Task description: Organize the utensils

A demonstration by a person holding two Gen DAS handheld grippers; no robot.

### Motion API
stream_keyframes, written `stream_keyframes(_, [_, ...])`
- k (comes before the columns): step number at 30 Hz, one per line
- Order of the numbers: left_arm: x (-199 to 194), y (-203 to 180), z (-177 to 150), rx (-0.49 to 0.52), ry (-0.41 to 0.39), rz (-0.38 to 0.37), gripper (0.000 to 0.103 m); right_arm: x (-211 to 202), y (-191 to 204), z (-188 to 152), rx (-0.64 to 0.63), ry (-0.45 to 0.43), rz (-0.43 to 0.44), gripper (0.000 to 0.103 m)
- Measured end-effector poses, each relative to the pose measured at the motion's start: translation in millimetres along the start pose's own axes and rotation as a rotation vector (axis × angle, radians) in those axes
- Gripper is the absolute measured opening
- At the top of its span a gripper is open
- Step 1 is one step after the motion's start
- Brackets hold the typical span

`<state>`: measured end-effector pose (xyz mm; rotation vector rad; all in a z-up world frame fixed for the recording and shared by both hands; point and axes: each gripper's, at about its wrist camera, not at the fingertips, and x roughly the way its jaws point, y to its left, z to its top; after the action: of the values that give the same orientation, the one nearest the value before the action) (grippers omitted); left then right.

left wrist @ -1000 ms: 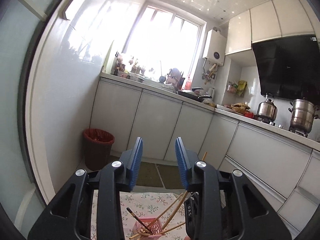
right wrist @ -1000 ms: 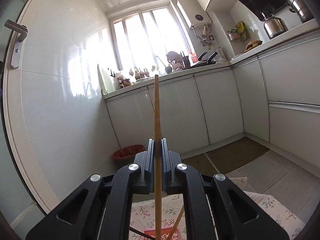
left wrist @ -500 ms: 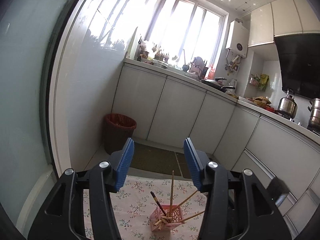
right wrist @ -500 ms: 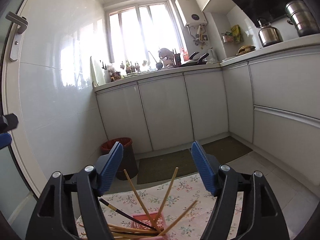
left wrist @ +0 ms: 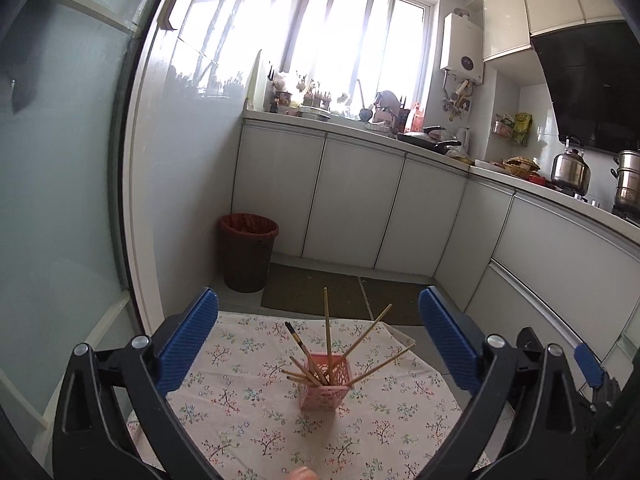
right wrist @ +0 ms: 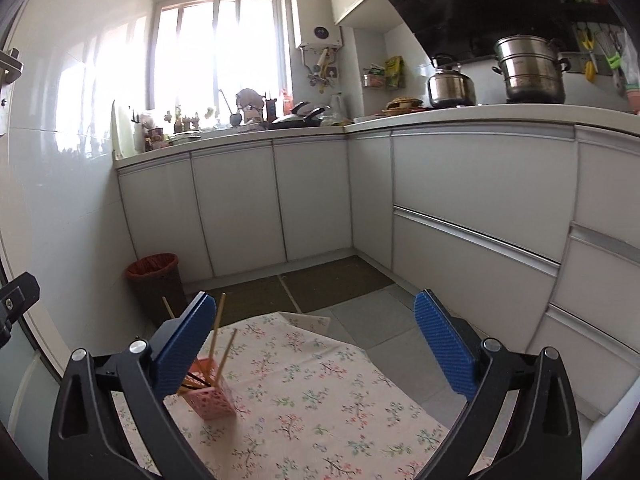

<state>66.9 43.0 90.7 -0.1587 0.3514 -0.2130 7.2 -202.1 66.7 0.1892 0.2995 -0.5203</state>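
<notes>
Presently listed: left gripper (left wrist: 318, 334), jaws spread wide, holding nothing; right gripper (right wrist: 316, 340), jaws likewise spread wide and empty. Pink lattice basket (left wrist: 327, 384), upright on floral tablecloth (left wrist: 248, 432), sits ahead of the left gripper between its blue pads (left wrist: 188, 342); partly hidden behind the right gripper's left finger. Wooden chopsticks (left wrist: 327, 334), several, plus one dark-tipped, stand fanned inside the basket. Brown waste bin (left wrist: 247, 252) on floor beyond

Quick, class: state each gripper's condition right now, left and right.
Left gripper: open, holding nothing.
Right gripper: open, holding nothing.
</notes>
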Motion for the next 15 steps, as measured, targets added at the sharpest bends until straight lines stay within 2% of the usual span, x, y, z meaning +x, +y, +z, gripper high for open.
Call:
stream_keyframes(3, [-12, -9, -13, 0.01, 0.048, 0.032, 0.096, -12, -16, -4, 0.007, 0.058, -0.026, 0.097])
stream_keyframes(7, [-28, -26, -31, 0.071, 0.098, 0.124, 0.096, -25, -28, -4, -0.018, 0.106, -0.03, 0.097])
stream_keyframes(9, [-37, -31, -39, 0.083, 0.109, 0.112, 0.096, -34, -34, -5, -0.026, 0.099, -0.047, 0.097])
stream_keyframes(12, [-48, -30, -46, 0.04, 0.154, 0.073, 0.096, -49, -44, -8, -0.03, 0.096, -0.06, 0.097])
stream_keyframes(15, [-56, -32, -48, 0.036, 0.169, 0.085, 0.096, -61, -49, -12, -0.045, 0.106, -0.07, 0.097])
